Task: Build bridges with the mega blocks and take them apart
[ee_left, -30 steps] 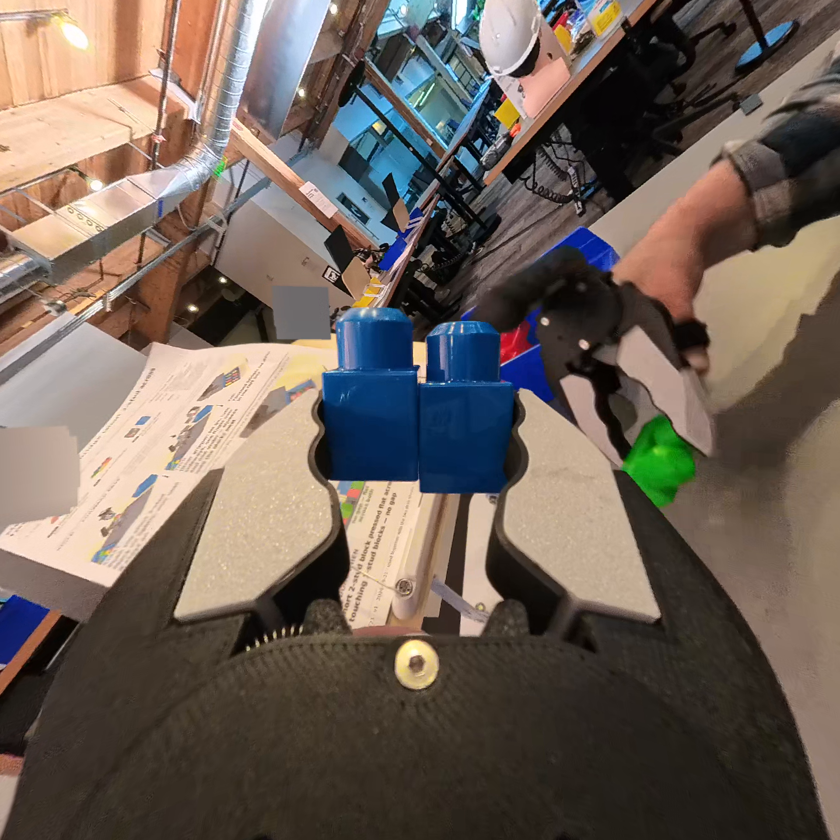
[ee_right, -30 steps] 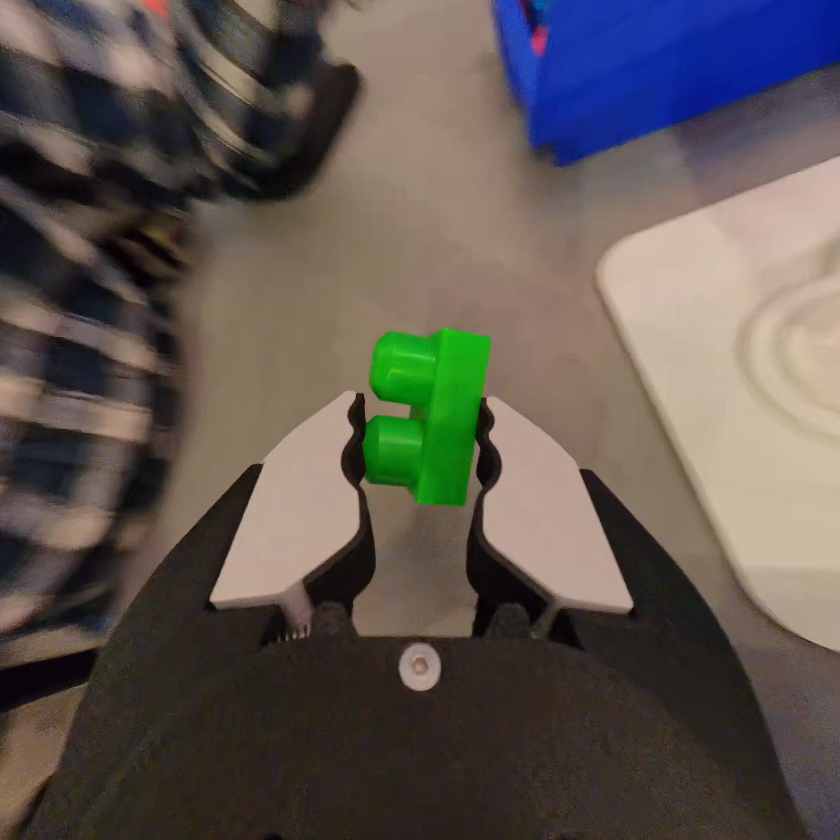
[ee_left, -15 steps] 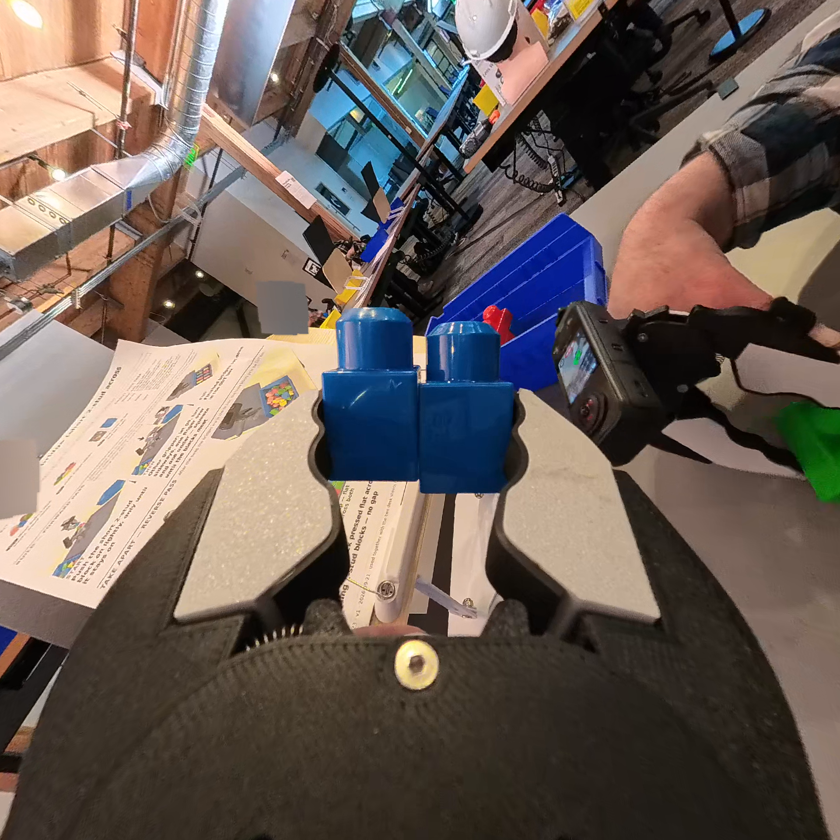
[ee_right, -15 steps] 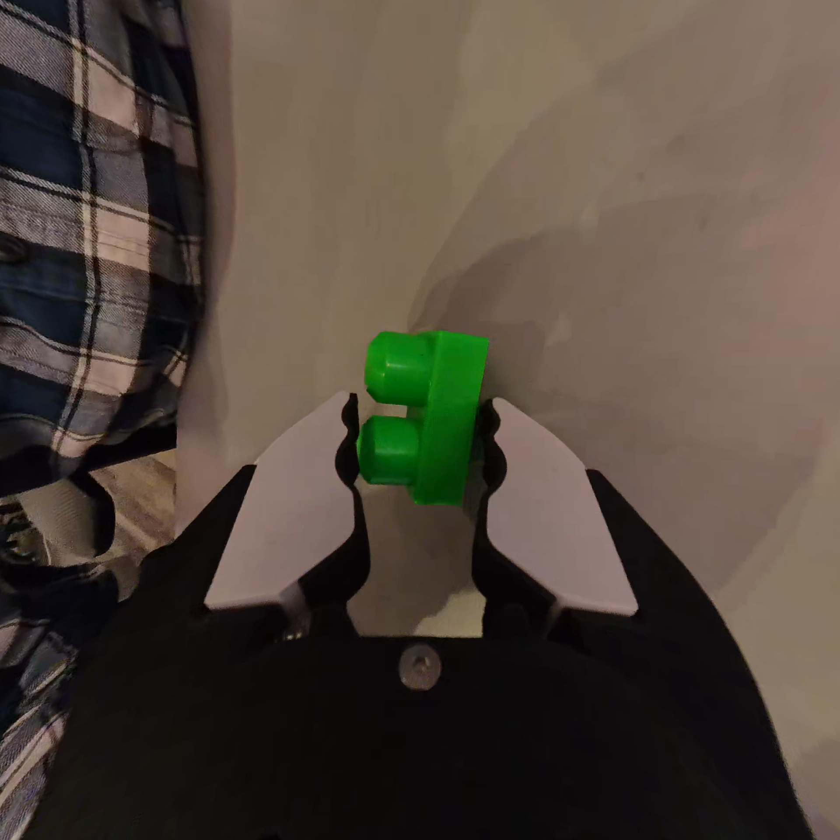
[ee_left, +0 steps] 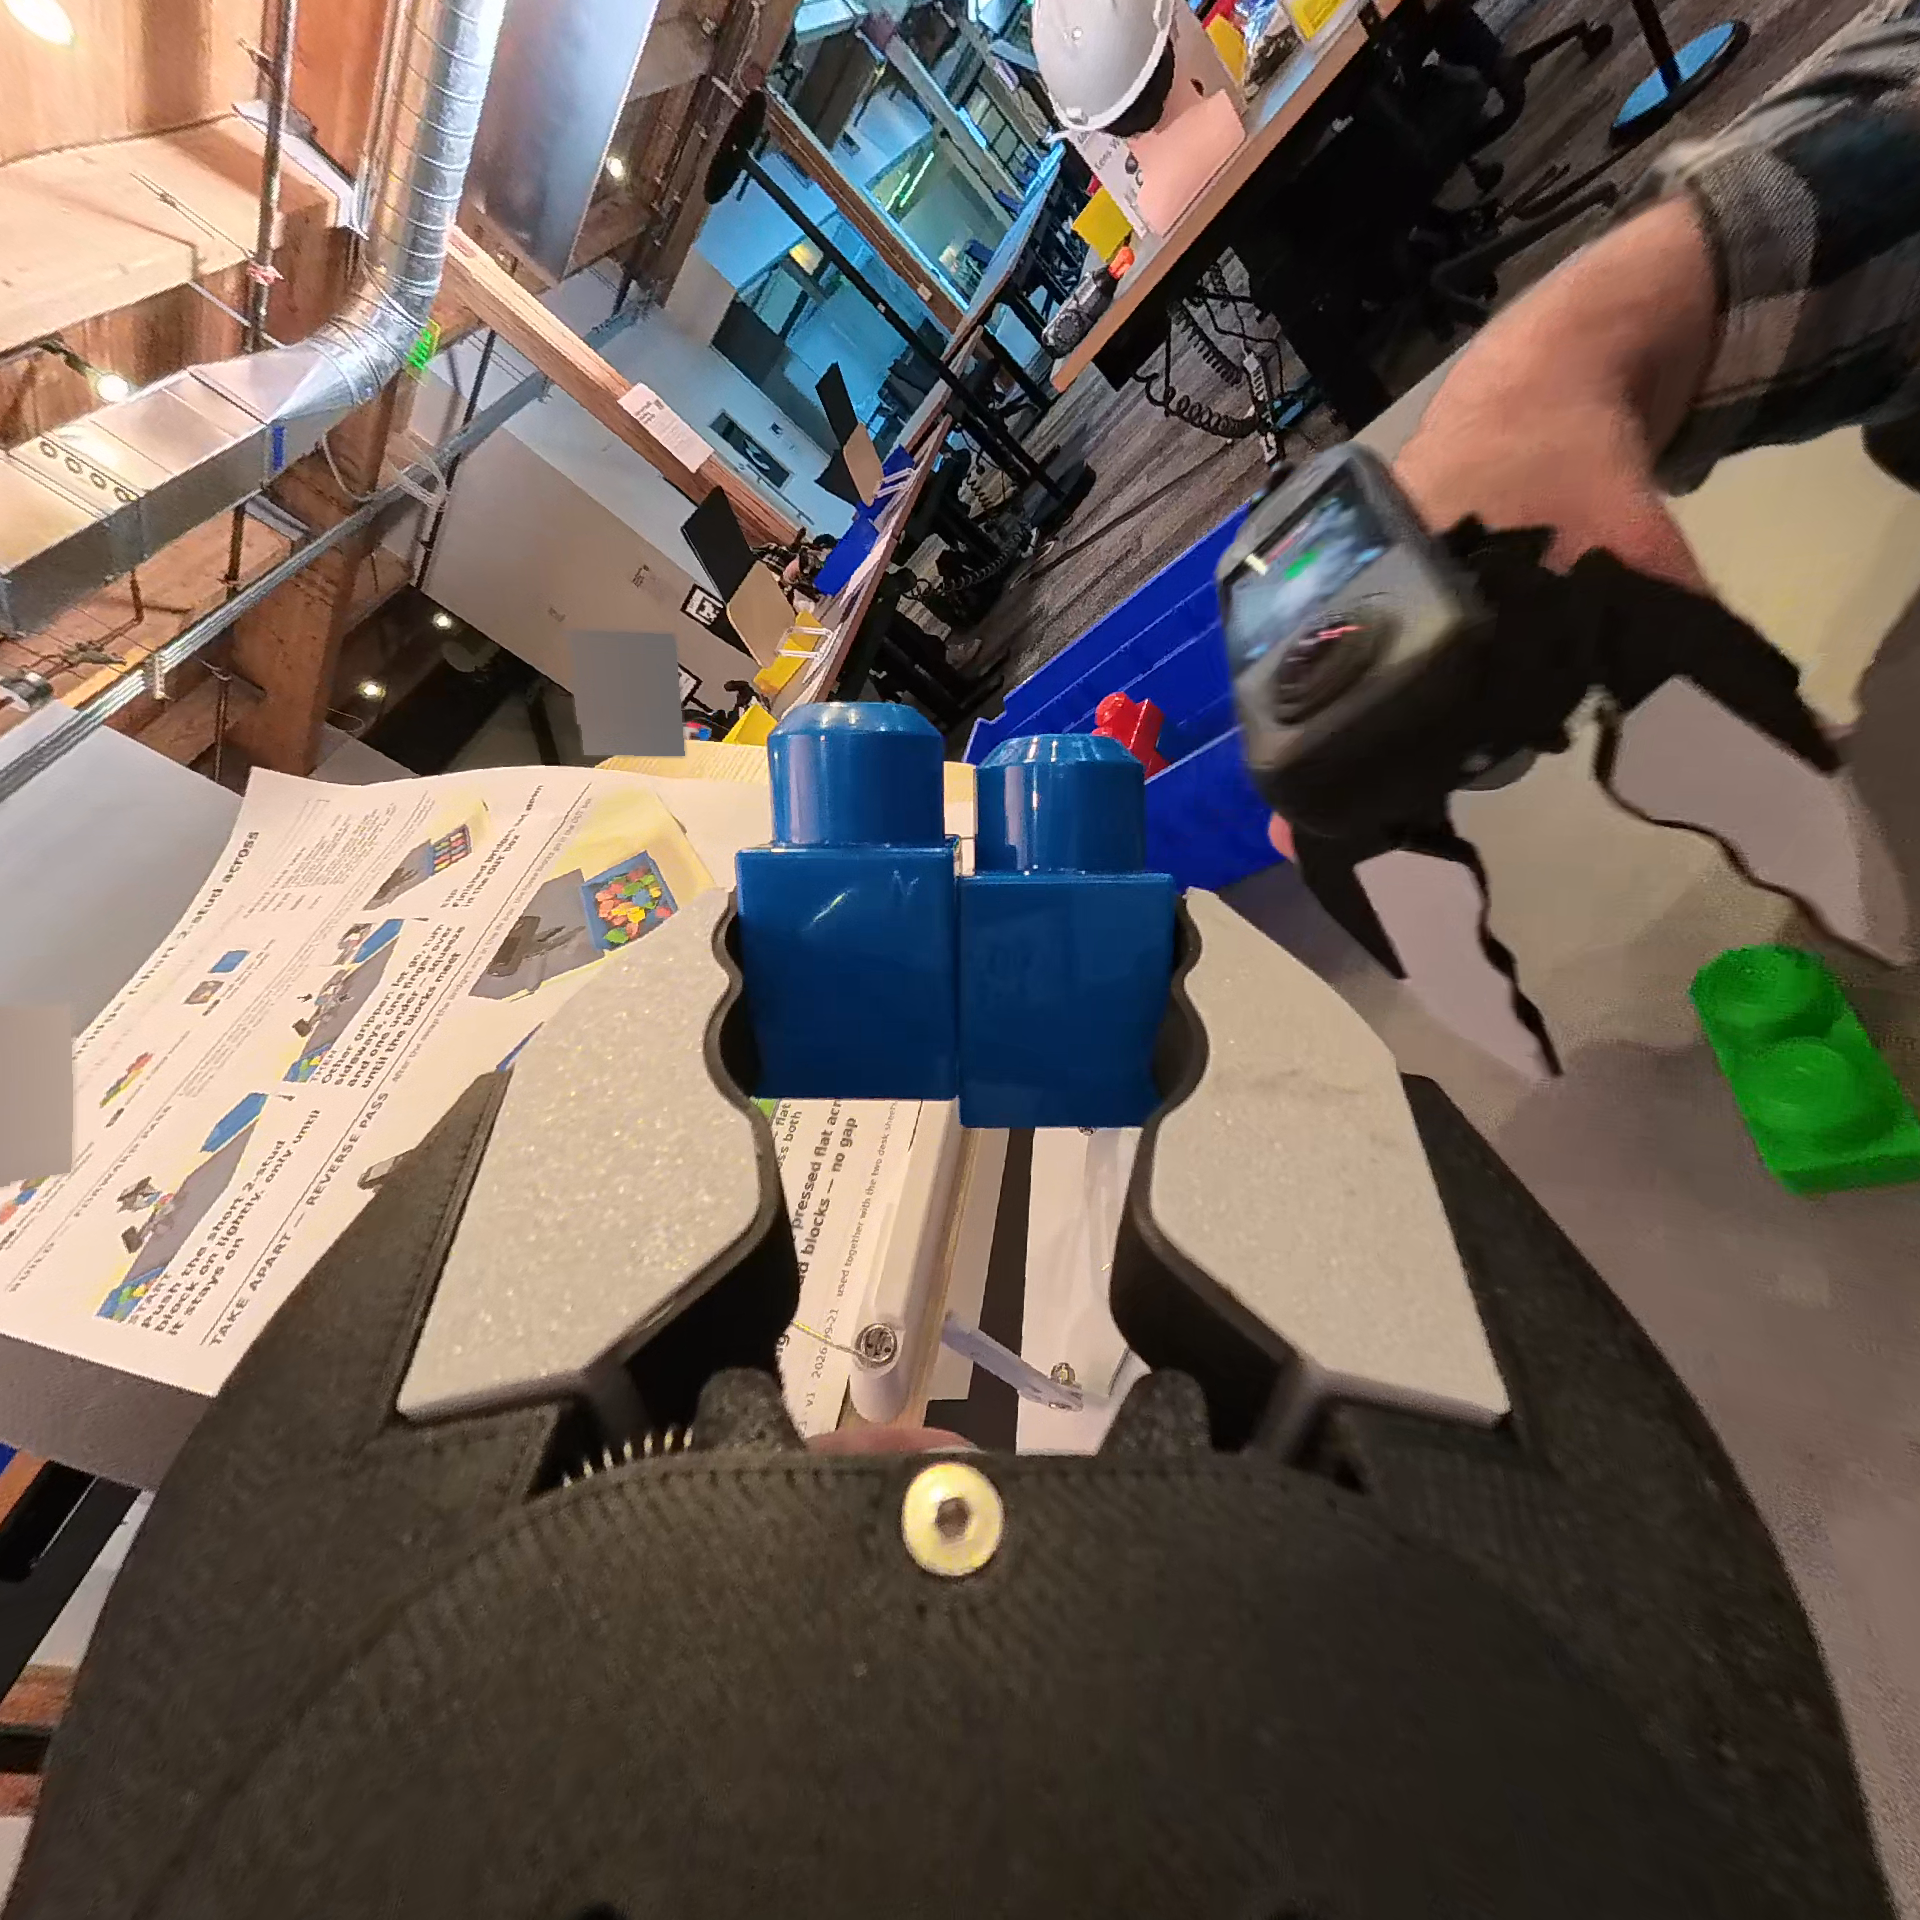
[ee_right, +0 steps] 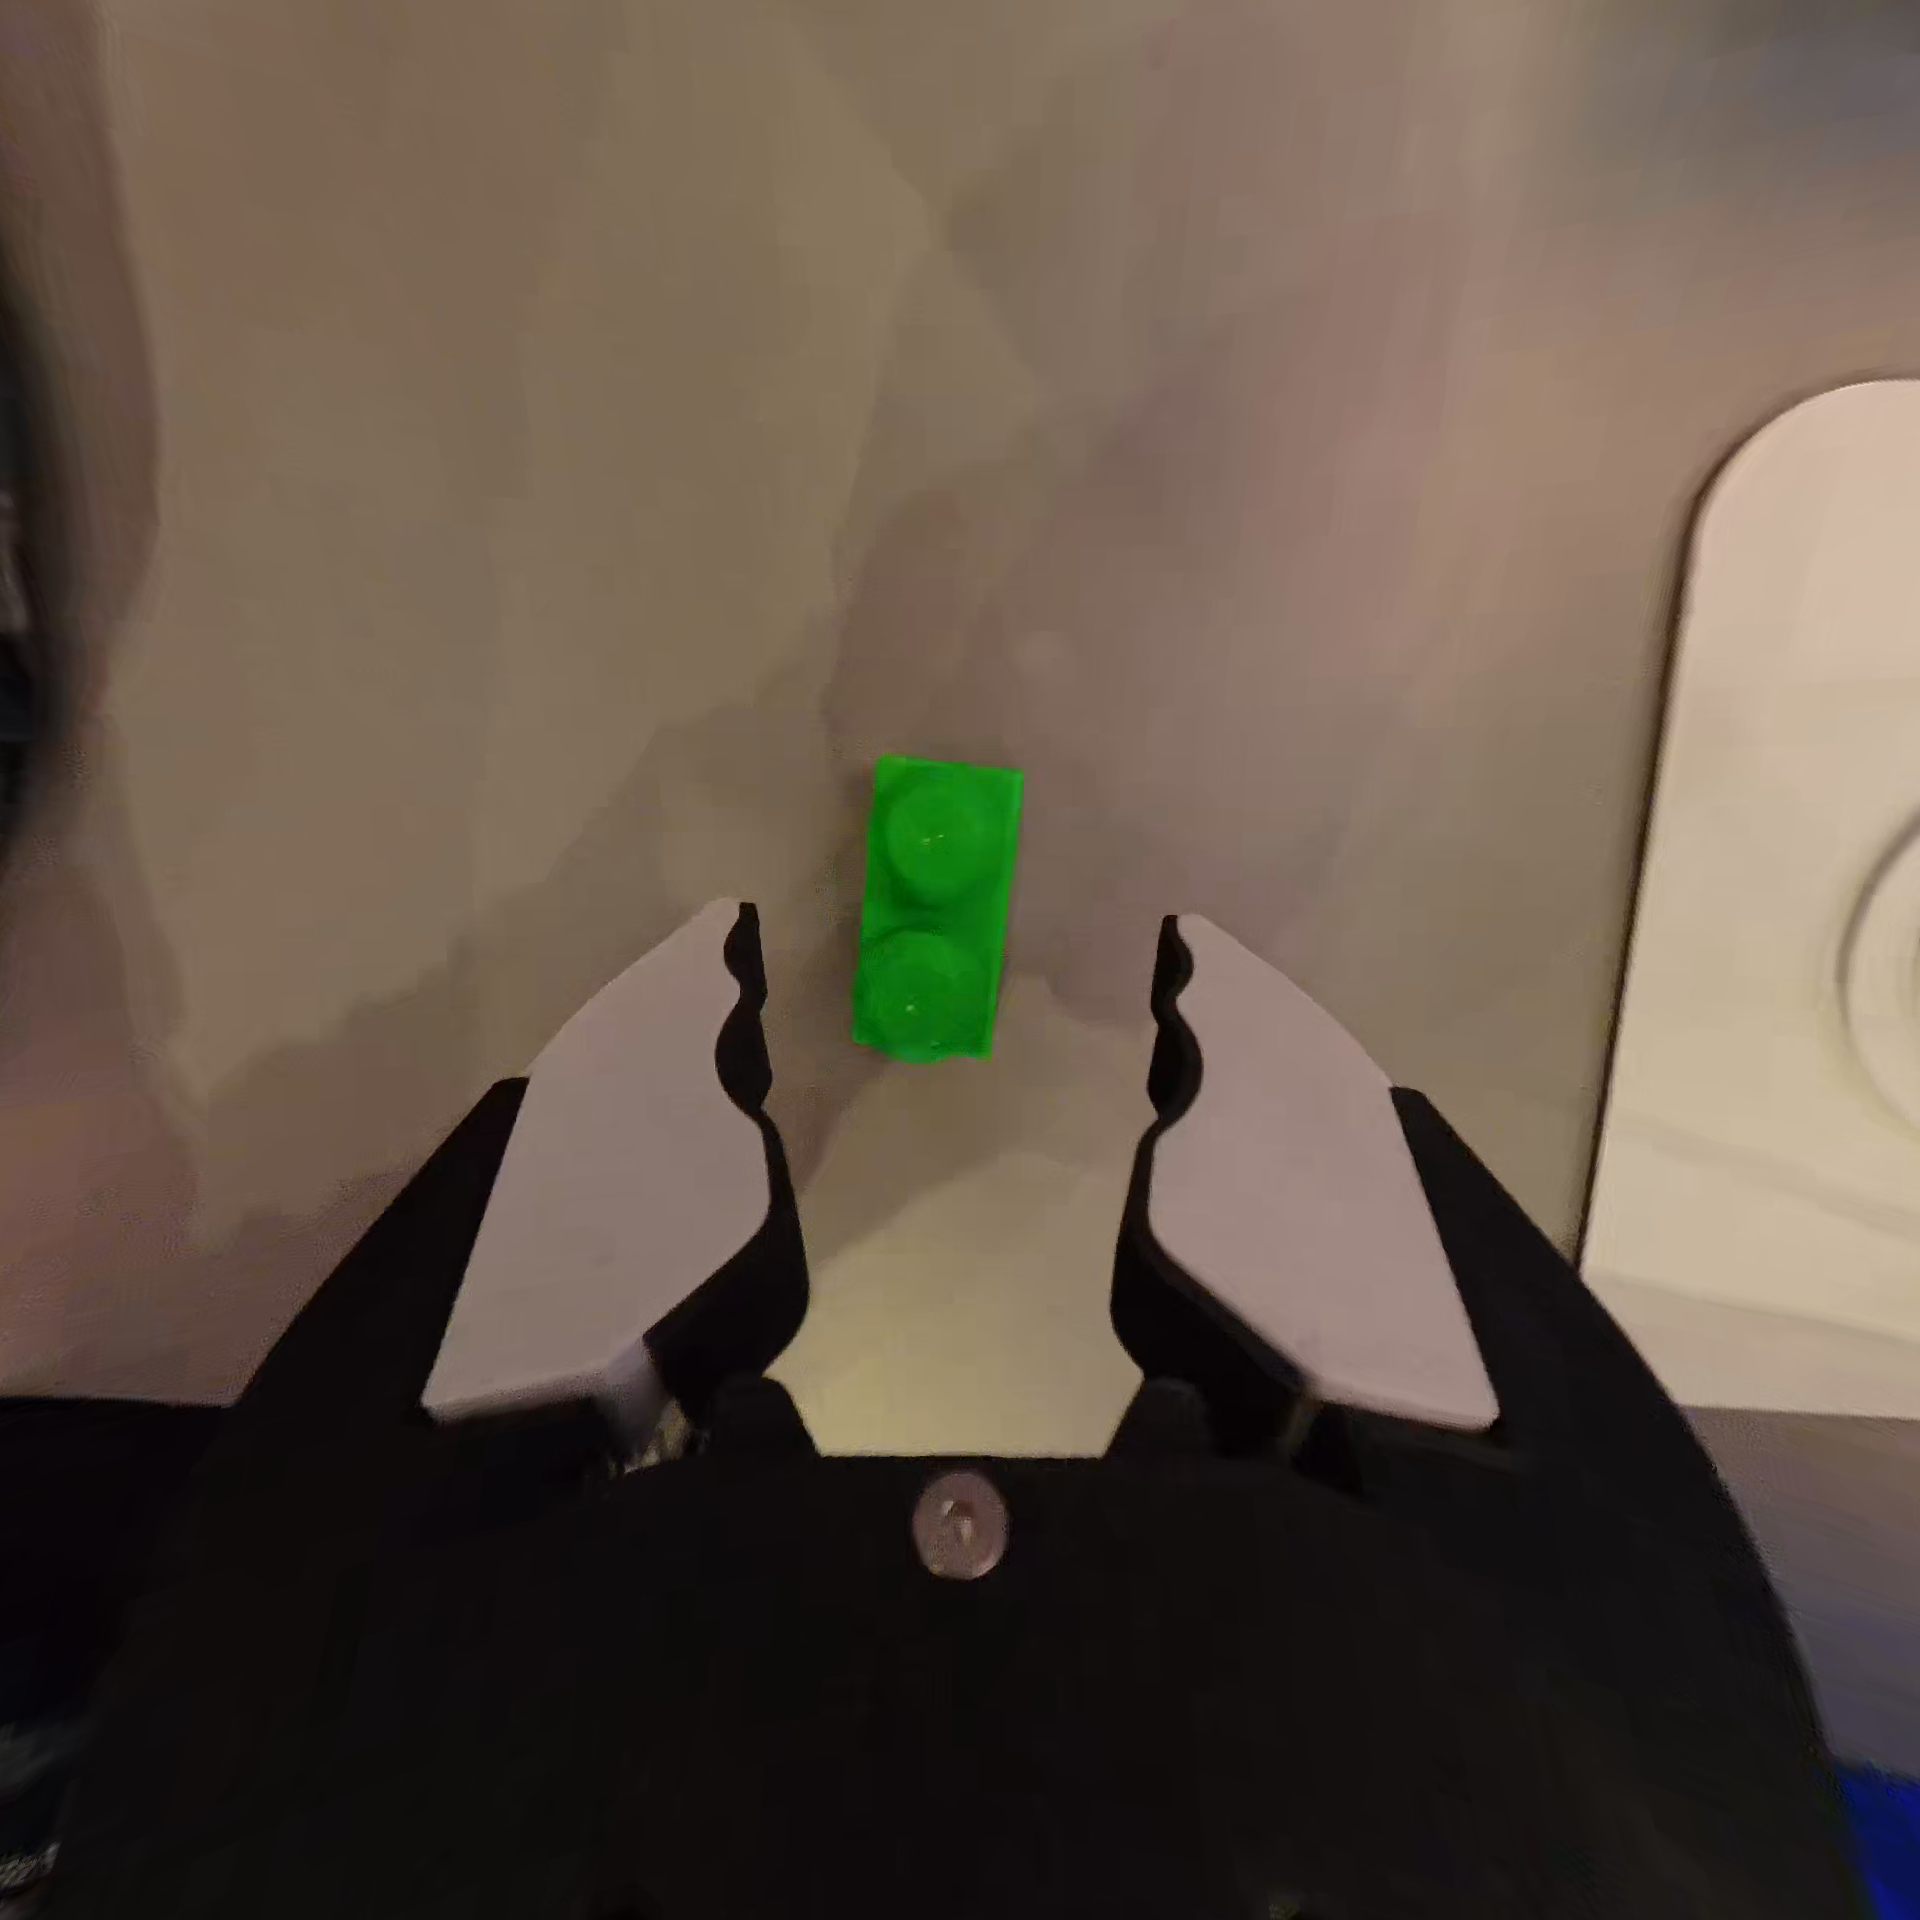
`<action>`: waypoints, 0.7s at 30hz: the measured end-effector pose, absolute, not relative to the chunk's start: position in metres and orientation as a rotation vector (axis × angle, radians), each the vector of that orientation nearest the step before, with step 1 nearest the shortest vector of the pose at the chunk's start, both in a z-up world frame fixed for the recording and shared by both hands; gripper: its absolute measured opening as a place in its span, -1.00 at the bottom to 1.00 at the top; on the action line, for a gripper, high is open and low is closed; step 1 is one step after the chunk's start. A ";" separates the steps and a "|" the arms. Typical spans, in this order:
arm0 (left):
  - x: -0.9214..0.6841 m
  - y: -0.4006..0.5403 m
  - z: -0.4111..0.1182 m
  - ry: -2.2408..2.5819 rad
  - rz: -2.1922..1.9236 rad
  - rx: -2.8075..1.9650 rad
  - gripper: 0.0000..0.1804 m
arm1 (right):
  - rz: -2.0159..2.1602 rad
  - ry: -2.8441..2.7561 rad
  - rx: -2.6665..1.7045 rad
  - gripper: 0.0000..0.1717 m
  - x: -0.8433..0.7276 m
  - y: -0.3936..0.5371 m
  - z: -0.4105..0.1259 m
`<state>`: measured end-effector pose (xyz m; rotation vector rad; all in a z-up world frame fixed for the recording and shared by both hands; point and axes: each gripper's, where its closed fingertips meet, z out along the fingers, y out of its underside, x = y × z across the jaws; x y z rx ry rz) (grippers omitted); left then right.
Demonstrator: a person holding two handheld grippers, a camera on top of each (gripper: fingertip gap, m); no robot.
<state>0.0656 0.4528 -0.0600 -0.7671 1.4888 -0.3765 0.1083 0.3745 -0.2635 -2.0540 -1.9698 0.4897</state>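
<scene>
Grey matte tabletop (ee_right: 520, 520) carried the green block (ee_right: 935, 914), a flat glossy two-stud piece lying studs up, clear of both pads of the right gripper (ee_right: 956, 935), whose jaws stood apart. Only the left wrist view showed the left gripper (ee_left: 956, 977) clamped on two blue blocks (ee_left: 956, 977), smooth single-stud pieces side by side, studs up, with gritty grey pads (ee_left: 623, 1122) pressing their outer faces. It alone showed the printed instruction sheets (ee_left: 312, 1018), blue bin (ee_left: 1174, 675), red block (ee_left: 1127, 722) and ceiling ductwork (ee_left: 260, 416)
</scene>
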 end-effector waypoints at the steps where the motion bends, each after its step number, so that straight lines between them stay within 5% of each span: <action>1: 0.066 0.453 -0.060 1.490 -0.379 -0.770 -0.18 | 0.409 -2.012 -2.063 -0.19 0.109 0.372 -0.269; 8: 0.064 0.457 -0.062 1.491 -0.343 -0.786 -0.18 | 0.172 -2.177 -2.111 -0.58 0.111 0.364 -0.311; 12: 0.061 0.463 -0.059 1.471 -0.323 -0.802 -0.18 | 0.236 -2.174 -2.085 -0.59 0.111 0.365 -0.304; 21: 0.057 0.483 -0.059 1.434 -0.114 -0.840 -0.18 | 0.911 -1.276 -1.832 -0.59 0.117 0.436 -0.119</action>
